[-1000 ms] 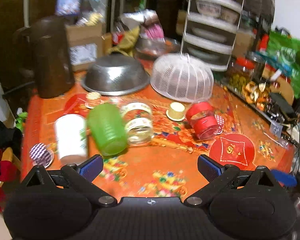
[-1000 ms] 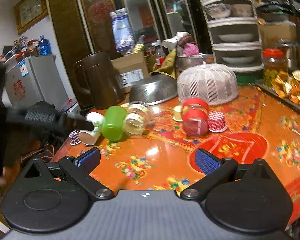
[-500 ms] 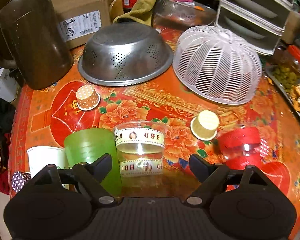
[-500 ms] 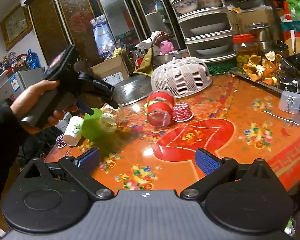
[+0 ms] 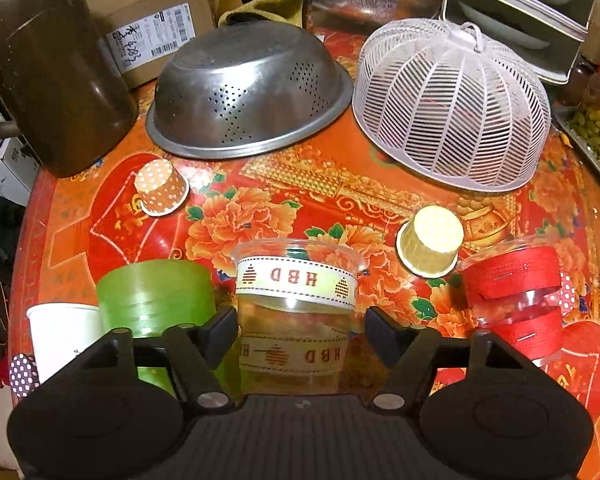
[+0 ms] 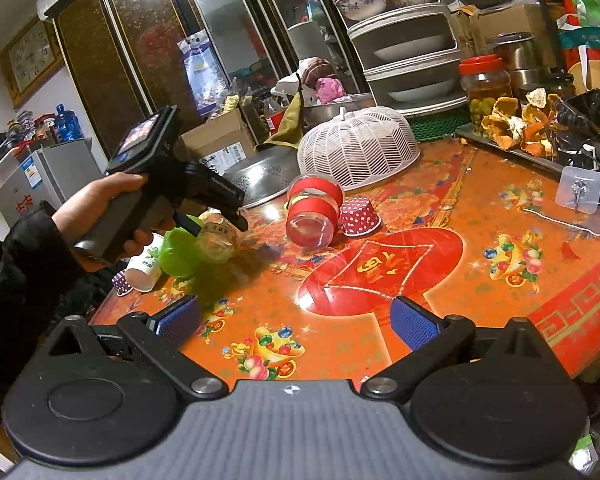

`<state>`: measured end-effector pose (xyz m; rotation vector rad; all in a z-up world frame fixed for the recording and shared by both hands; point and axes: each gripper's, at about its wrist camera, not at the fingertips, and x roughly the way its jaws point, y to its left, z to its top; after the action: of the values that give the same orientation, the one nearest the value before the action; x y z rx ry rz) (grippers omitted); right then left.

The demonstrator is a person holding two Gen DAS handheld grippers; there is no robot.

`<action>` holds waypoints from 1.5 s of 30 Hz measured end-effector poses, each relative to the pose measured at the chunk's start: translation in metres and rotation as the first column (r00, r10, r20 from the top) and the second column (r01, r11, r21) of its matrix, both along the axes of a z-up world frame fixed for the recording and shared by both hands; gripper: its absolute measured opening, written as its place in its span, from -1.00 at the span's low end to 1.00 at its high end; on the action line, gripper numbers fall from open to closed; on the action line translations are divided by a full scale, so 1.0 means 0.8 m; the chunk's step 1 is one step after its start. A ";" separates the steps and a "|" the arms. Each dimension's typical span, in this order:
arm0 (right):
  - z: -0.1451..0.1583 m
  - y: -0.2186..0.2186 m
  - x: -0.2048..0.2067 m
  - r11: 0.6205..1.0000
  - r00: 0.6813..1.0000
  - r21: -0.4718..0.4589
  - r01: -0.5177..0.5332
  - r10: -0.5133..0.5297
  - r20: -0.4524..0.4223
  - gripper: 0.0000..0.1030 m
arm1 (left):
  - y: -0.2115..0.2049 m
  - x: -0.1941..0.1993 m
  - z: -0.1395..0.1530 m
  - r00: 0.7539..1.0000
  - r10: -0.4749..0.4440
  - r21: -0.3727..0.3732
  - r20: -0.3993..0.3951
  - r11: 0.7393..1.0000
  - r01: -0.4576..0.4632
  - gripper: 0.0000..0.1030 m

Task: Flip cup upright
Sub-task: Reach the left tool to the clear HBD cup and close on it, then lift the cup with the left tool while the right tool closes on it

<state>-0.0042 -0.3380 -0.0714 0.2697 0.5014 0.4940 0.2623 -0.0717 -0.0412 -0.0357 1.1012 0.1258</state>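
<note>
The left gripper (image 5: 301, 330) is reaching around the clear cup (image 5: 296, 300) lying near the table's (image 5: 340, 200) left edge, fingers open. The right gripper (image 6: 296, 322) is waiting, open too.

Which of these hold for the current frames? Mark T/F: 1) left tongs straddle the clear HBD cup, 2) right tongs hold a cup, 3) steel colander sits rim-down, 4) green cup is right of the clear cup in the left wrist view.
1. True: the left tongs are open, one finger either side of the clear HBD cup, which lies on its side.
2. False: the right tongs are open and empty above the table.
3. True: the steel colander sits rim-down.
4. False: the green cup is left of it.
</note>
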 end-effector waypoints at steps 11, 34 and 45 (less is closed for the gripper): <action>0.001 0.004 -0.003 1.000 1.000 -0.002 0.000 0.000 0.000 0.98 | -0.007 -0.025 0.016 0.997 -0.061 0.005 0.048 0.998 0.061 0.22; -0.015 0.017 -0.010 0.999 0.986 0.042 -0.016 0.023 -0.165 0.98 | 0.009 -0.326 0.019 0.986 -0.038 -0.459 0.165 0.882 0.111 0.23; -0.017 0.041 0.029 0.965 0.855 0.227 -0.130 0.225 -0.467 0.98 | -0.020 -0.350 -0.035 0.990 -0.015 -0.524 0.140 0.847 0.087 0.23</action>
<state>0.0187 -0.3049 -0.0850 0.5417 0.9863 0.6597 -0.0175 -0.0880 -0.0689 -0.5065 0.9757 -0.2327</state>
